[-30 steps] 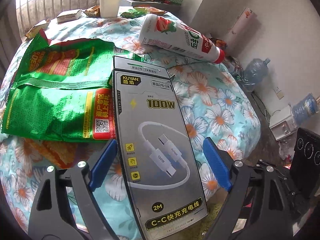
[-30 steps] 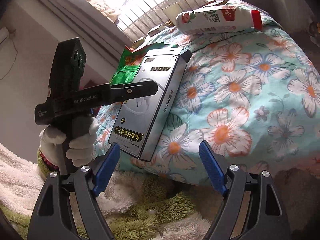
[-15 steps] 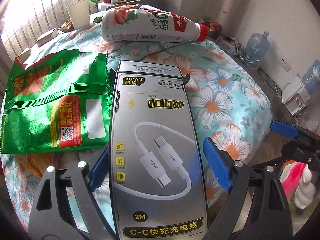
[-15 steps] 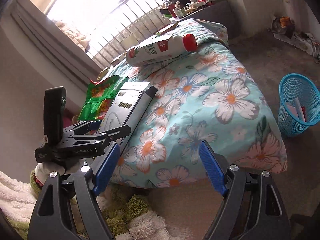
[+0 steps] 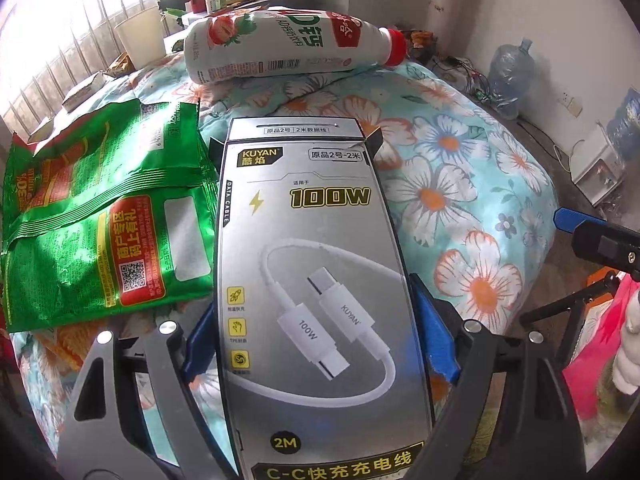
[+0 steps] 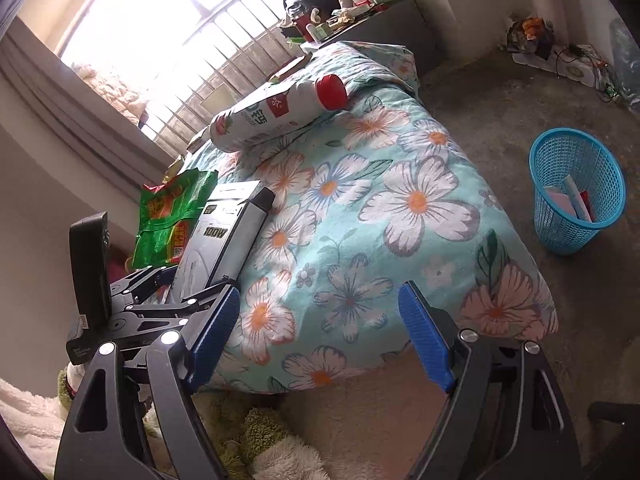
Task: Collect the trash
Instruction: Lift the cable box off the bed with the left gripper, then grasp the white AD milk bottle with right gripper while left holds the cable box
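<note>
My left gripper (image 5: 316,340) is shut on a grey charging-cable box (image 5: 316,280), its blue pads pressing both long sides. The box also shows in the right wrist view (image 6: 224,236), held just above the flowered quilt (image 6: 380,208). A green snack bag (image 5: 96,216) lies left of the box. A white drink bottle with a red cap (image 5: 288,46) lies on its side behind it. My right gripper (image 6: 320,340) is open and empty, low at the quilt's near edge. A blue mesh trash basket (image 6: 576,192) stands on the floor to the right.
A white paper cup (image 5: 140,38) and small wrappers (image 5: 120,66) lie at the quilt's far side by the window bars. A cluttered desk (image 6: 360,16) stands behind. Water jugs (image 5: 512,76) and cables line the wall. Fluffy rugs (image 6: 248,432) lie below my right gripper.
My left gripper has closed its pads on the cable box, which now sits deeper between the fingers. My right gripper has swung right, bringing the blue basket further into view.
</note>
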Action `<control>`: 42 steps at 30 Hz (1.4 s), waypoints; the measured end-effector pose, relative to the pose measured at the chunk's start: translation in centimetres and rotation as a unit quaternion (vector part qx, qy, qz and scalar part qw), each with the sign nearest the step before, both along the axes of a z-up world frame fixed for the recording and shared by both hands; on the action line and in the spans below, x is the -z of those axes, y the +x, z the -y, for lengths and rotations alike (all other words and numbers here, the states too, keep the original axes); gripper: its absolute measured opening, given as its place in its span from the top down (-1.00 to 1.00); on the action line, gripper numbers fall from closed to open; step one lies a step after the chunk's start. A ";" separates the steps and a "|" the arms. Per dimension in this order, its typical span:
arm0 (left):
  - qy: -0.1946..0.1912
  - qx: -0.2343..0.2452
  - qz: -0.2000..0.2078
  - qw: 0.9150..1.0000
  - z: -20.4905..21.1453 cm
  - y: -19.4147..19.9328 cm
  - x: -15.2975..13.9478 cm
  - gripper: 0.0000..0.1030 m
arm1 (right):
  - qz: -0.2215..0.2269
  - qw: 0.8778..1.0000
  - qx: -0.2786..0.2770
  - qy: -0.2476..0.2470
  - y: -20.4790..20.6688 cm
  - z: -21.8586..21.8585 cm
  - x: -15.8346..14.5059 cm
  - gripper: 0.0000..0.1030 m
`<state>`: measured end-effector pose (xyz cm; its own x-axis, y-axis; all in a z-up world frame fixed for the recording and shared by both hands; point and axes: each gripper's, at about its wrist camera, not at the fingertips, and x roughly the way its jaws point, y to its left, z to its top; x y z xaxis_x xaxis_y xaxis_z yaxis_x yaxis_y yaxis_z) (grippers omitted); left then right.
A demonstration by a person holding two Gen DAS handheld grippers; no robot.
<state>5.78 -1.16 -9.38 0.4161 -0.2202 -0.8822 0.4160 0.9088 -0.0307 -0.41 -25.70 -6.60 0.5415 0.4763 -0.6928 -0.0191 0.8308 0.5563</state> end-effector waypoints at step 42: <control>-0.082 0.013 -0.006 0.997 -2.0 0.1 -0.1 -0.54 | 0.138 0.926 -0.178 -0.302 17.3 -12.4 -9.4 -0.61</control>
